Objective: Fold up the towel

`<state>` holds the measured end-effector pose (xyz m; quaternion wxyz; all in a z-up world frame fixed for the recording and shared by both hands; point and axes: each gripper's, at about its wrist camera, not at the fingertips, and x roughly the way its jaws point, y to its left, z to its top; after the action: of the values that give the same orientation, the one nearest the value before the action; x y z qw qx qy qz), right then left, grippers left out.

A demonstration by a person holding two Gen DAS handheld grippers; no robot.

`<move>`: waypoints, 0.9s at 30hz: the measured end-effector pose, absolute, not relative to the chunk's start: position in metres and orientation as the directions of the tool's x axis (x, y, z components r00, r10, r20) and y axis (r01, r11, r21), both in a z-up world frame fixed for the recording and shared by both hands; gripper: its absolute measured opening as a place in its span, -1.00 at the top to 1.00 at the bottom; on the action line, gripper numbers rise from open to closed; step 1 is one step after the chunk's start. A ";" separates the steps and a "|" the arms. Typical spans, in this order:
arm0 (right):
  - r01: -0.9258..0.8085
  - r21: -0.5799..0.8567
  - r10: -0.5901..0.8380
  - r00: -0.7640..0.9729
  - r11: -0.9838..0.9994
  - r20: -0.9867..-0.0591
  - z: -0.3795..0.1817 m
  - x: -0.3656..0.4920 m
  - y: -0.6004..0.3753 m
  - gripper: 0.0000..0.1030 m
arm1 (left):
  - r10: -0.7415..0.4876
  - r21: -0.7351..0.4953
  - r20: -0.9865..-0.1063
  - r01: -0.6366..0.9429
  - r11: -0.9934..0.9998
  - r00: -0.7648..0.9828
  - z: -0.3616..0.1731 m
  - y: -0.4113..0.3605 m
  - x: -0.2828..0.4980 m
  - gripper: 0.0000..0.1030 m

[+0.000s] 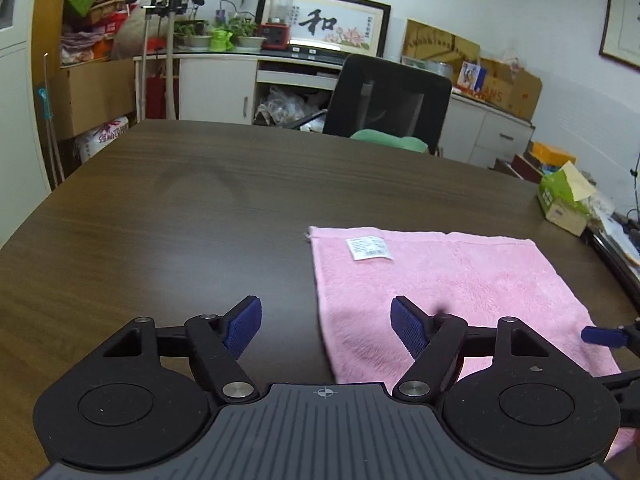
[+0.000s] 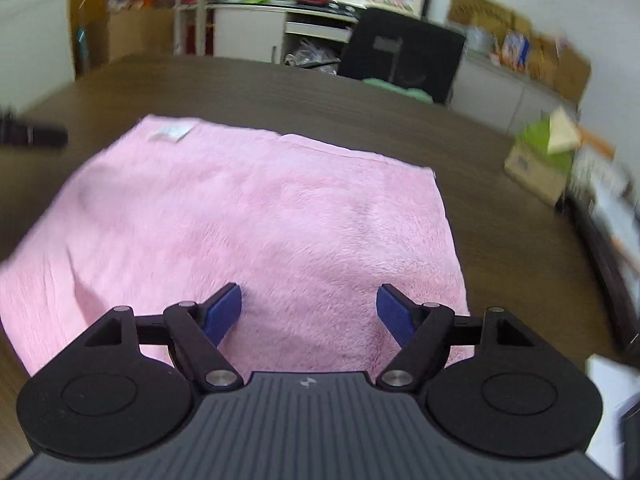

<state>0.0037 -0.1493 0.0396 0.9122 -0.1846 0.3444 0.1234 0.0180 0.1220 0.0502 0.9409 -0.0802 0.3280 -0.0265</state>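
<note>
The pink towel (image 1: 452,292) served as the landmark: it lay flat on the dark wooden table (image 1: 180,208), apparently already doubled once, with its white care label (image 1: 368,249) near its far left corner.

Left of the towel, the left gripper (image 1: 326,326) hovered low, its blue pads wide apart with nothing between them. One pad hung over bare table just off the towel's left edge, the other over the towel's near left part. It pointed forward and downward across the table, toward the towel's far edge.

Over the towel's near right part, the right gripper (image 2: 309,312) stood equally wide, empty, both pads above the pink pile and clear of it. It too tilted forward and down. Its view was smeared, which suggested motion. In the left wrist view, one of its blue pads showed at the towel's near right edge.

Beyond the towel's right side sat a green tissue box (image 1: 564,200), well apart from it; a black office chair (image 1: 384,100) stood past the table's far edge.

Neither tool held cloth. For the next fold to go well, each gripper would probably need to pinch one corner on the same side of the towel, catching every layer, then lift together and lay edge on edge squarely, so the stack stayed aligned.
</note>
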 end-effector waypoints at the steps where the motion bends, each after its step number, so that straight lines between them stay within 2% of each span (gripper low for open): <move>1: -0.369 -0.294 0.090 0.743 0.882 -0.663 0.040 -0.003 -0.143 -0.49 | -0.097 -0.162 -0.611 -0.004 0.987 0.786 0.050 0.124 0.012 -0.49; 4: -0.456 -0.326 0.132 0.724 0.829 -0.677 0.045 -0.018 -0.132 -0.51 | -0.081 -0.139 -0.603 -0.005 0.990 0.793 0.050 0.127 -0.001 -0.56; 8: -0.591 -0.251 0.268 0.649 0.766 -0.712 0.061 -0.039 -0.125 -0.63 | -0.064 -0.117 -0.590 -0.006 0.993 0.805 0.052 0.127 -0.018 -0.60; 11: -0.714 -0.060 0.450 0.502 0.698 -0.738 0.071 -0.052 -0.124 -0.63 | -0.063 -0.113 -0.572 -0.003 0.994 0.818 0.057 0.126 -0.028 -0.63; 13: -0.785 0.107 0.589 0.361 0.611 -0.723 0.076 -0.061 -0.124 -0.66 | -0.064 -0.109 -0.556 0.004 0.994 0.828 0.061 0.124 -0.034 -0.66; 14: -0.794 0.143 0.617 0.330 0.590 -0.715 0.076 -0.064 -0.124 -0.67 | -0.066 -0.105 -0.549 0.010 0.994 0.833 0.064 0.122 -0.037 -0.67; 20: -0.712 0.269 0.676 0.377 0.649 -0.633 0.088 -0.068 -0.161 -0.71 | -0.117 -0.083 -0.542 0.085 0.993 0.832 0.066 0.103 -0.048 -0.72; 27: -0.447 0.272 0.517 0.643 0.853 -0.565 0.090 -0.075 -0.263 -0.76 | -0.243 -0.066 -0.509 0.244 0.968 0.826 0.053 0.075 -0.076 -0.72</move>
<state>-0.0755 -0.2629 0.0900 0.9048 0.0535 0.3280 0.2662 -0.0757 0.0748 0.0532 0.9555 0.0010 0.2660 -0.1274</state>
